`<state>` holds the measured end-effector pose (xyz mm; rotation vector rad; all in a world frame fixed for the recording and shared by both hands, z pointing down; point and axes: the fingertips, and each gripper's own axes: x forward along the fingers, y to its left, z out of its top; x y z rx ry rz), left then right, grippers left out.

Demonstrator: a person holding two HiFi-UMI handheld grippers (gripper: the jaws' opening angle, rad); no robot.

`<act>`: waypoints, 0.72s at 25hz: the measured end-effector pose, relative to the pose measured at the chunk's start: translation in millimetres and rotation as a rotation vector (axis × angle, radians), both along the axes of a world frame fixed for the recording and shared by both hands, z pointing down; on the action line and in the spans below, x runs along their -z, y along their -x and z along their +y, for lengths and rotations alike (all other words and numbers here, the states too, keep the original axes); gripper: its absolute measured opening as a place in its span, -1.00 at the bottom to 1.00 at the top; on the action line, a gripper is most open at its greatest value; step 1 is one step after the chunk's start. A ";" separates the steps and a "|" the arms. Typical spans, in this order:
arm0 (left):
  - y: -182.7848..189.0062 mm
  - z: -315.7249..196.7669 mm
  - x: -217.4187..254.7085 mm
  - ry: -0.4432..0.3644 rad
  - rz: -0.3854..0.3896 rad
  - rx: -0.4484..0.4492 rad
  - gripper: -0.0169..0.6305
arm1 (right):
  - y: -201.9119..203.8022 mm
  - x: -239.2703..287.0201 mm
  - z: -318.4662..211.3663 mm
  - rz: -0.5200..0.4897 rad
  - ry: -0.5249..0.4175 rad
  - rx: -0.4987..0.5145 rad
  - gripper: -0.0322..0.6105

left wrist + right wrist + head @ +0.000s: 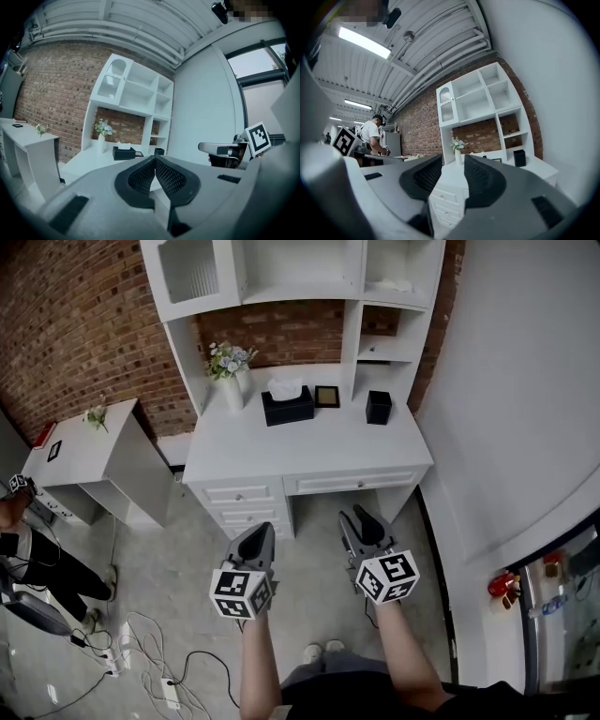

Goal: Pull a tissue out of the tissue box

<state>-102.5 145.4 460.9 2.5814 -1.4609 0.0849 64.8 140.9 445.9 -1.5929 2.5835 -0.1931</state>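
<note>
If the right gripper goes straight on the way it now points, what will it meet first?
Probably the white desk's drawer front, which shows between the right gripper's open jaws; depth is unclear.

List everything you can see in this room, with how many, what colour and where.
desk: one, white, against the brick wall
shelf unit: one, white, atop the desk
tissue box: one, black, desk rear, white tissue sticking up
vase: one, white, left of the tissue box
picture frame: one, dark, right of the tissue box
container: one, black, desk's right rear
side table: one, white, left of the desk
cables: several, white and black, on floor
bystander: one, dark trousers, far left edge
left tool: one, grey, jaws together, empty
right tool: one, grey, jaws apart, empty
</note>
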 end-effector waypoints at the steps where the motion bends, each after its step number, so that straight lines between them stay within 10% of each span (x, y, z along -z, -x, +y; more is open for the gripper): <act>1: 0.3 0.2 -0.5 -0.001 0.003 -0.003 -0.92 | 0.4 -0.6 0.9 -0.006 0.000 0.006 -0.47; 18: -5.7 6.0 50.5 -0.122 -0.015 -0.060 -0.92 | -19.3 46.8 24.1 -0.043 -0.127 -0.037 -0.25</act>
